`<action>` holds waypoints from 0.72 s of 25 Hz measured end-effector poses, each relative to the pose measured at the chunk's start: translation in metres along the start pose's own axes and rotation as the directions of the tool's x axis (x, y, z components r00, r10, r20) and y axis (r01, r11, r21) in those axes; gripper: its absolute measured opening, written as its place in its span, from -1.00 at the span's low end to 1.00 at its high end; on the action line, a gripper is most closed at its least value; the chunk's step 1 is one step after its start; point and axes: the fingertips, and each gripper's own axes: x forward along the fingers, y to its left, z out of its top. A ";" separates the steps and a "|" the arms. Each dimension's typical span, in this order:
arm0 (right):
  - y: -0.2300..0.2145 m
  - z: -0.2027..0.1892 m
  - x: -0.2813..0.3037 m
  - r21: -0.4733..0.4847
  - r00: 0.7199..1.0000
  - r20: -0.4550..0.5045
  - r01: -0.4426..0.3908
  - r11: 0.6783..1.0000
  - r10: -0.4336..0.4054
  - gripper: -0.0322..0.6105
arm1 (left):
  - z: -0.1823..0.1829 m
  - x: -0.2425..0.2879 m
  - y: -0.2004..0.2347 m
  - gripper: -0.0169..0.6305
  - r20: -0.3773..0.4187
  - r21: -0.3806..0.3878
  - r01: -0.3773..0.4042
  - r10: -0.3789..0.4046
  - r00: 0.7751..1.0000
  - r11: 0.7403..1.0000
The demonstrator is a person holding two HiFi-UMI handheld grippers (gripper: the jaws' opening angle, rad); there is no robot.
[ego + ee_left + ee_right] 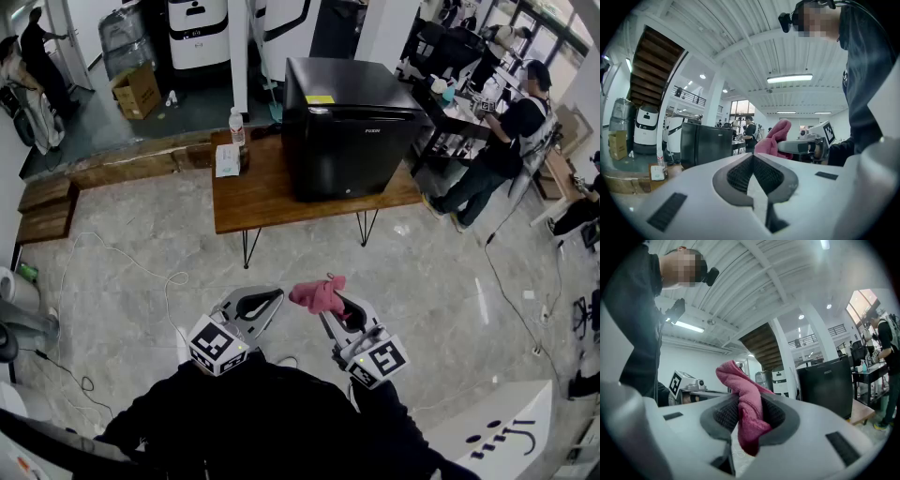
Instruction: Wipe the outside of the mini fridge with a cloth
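Two grippers are showing at the bottom of the head view. The left gripper [271, 296], at 7 o'clock, is carrying nothing, and its jaws are closed tip to tip. The right gripper [336, 302], at 5 o'clock, is pinching a pink cloth [319, 294]. The mini fridge [352, 127] is standing at 12 o'clock on a wooden table [262, 202], well apart from both grippers across open floor. A water bottle [237, 127] is standing near the fridge's left side.

In the left gripper view, the jaws are meeting with nothing between them, and the fridge is sitting far off at 9 o'clock.

In the right gripper view, the cloth is bunching between the jaws, one fold rising above them and a tail hanging below. The fridge is sitting at 3 o'clock.

The wiping is probably not yet starting. Doing it well likely means walking close, gripping firmly, and pressing a broad fold against the panels so the jaw tips are not scraping. The left gripper could be steadying the fridge.
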 end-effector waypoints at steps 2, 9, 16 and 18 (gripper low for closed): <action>0.000 0.002 0.001 0.023 1.000 0.017 -0.007 1.000 0.006 -0.61 | -0.002 -0.001 0.002 -0.93 -0.005 0.003 -0.002 0.002 1.000 1.000; 0.003 -0.001 0.001 0.058 1.000 0.019 -0.020 0.998 0.019 -0.61 | -0.001 -0.002 0.000 -0.93 -0.001 -0.001 -0.006 0.006 1.000 1.000; 0.000 -0.001 0.008 0.054 1.000 0.018 -0.015 0.998 0.014 -0.60 | -0.003 -0.008 0.009 -0.93 -0.019 -0.003 -0.026 0.026 0.999 1.000; -0.004 0.001 0.006 0.044 1.000 0.018 -0.006 0.999 0.005 -0.59 | 0.003 -0.007 0.010 -0.93 0.005 -0.005 -0.024 0.024 1.000 1.000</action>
